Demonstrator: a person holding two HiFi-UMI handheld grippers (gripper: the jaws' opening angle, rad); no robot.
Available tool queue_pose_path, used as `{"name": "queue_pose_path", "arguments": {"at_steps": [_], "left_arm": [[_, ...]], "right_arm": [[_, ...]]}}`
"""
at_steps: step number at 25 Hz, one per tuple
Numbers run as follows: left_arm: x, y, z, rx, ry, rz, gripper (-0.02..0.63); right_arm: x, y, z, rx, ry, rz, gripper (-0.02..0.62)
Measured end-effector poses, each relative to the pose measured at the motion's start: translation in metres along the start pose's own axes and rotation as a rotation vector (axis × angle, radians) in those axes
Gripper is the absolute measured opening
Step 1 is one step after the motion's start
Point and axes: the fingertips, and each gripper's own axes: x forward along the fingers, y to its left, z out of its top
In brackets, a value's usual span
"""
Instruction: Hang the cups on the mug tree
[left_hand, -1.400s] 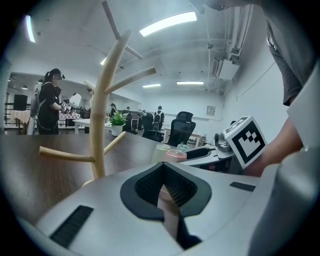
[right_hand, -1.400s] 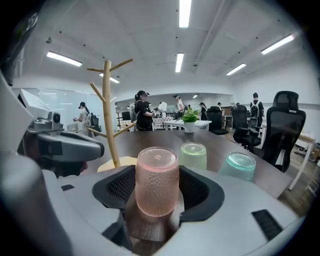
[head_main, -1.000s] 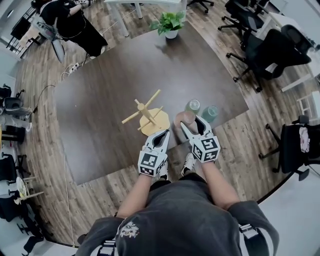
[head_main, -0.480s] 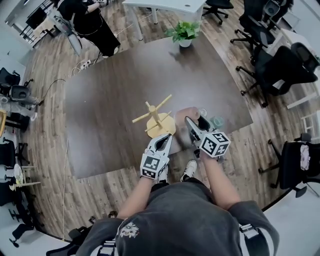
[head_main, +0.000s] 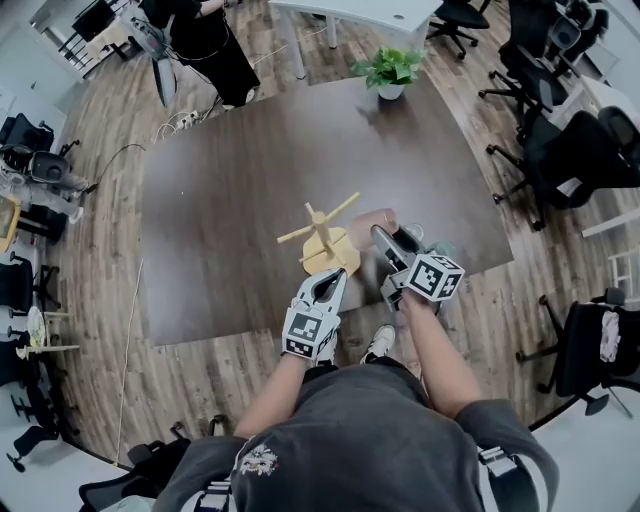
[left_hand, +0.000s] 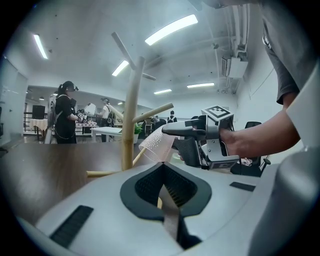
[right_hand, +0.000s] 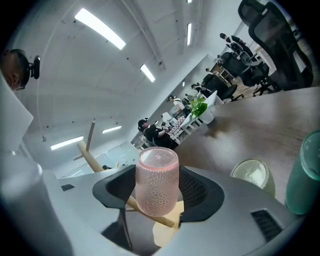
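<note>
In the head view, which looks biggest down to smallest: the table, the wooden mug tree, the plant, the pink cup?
1. dark brown wooden table
2. pale wooden mug tree
3. green potted plant, though it stands farther away, so unsure
4. pink dimpled plastic cup, partly hidden

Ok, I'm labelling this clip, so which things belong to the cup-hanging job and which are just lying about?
Job: mug tree; pink cup, held in the jaws of the right gripper; pale cup and teal cup on the table.
Lying about: potted plant; office chairs; people in the background.
</note>
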Motion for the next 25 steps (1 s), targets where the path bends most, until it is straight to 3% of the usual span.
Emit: {"name": "queue_pose_path", "arguments": {"at_steps": [10,25], "left_arm": [[-0.004,0.004,-0.005,-0.019,0.001,0.045,0.006],[-0.009,0.004,-0.009,-0.029,0.007,0.057,0.006]], "right_arm": [[0.021,-0.006,-0.028,0.068,0.117,0.066,0.290],[0.031,-0.015,-0.055,0.244,0.174,0.106,0.290]]}}
